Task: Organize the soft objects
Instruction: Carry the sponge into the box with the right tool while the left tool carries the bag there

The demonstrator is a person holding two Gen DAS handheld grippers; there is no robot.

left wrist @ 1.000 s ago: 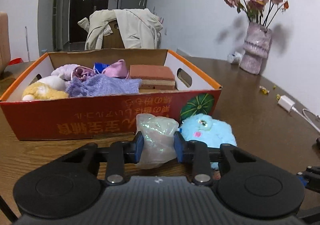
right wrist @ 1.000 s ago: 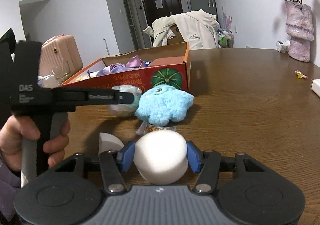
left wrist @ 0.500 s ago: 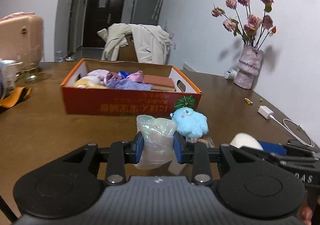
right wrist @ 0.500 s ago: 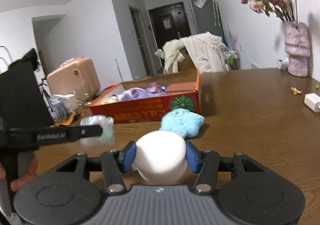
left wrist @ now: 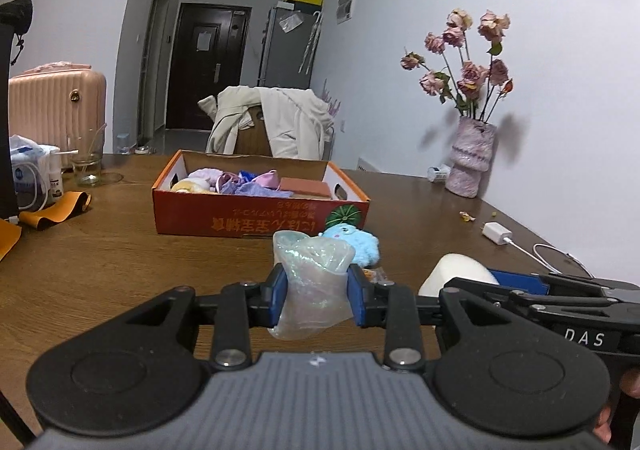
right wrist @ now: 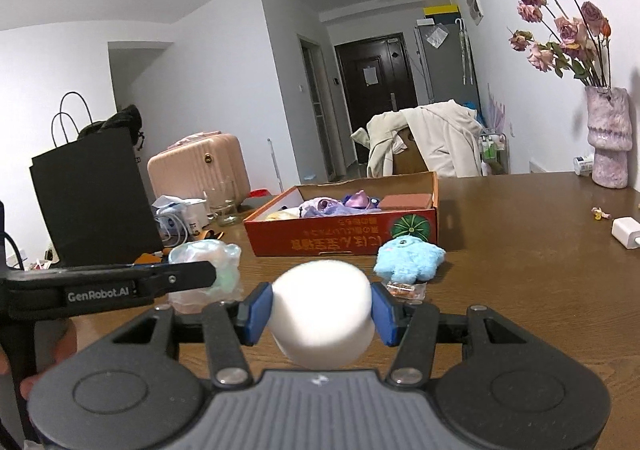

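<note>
My left gripper (left wrist: 316, 296) is shut on a translucent iridescent soft pouch (left wrist: 314, 282), held above the table; the pouch also shows in the right wrist view (right wrist: 208, 270). My right gripper (right wrist: 320, 314) is shut on a white foam ball (right wrist: 322, 314), which also shows in the left wrist view (left wrist: 460, 276). The orange cardboard box (left wrist: 260, 223) (right wrist: 340, 236) holds several soft items and stands farther off. A blue plush toy (left wrist: 354, 244) (right wrist: 410, 260) lies on the table in front of the box's right corner.
A small clear packet (right wrist: 404, 292) lies near the plush. A vase of dried roses (left wrist: 470, 161), a white charger with cable (left wrist: 498, 234), a glass (left wrist: 86, 165) and a black bag (right wrist: 92, 193) stand around the wooden table (right wrist: 520, 290). A chair draped with a jacket (left wrist: 276, 125) is behind.
Both grippers have pulled back and up from the box with their objects still held. The box and blue plush now look smaller and farther away.
</note>
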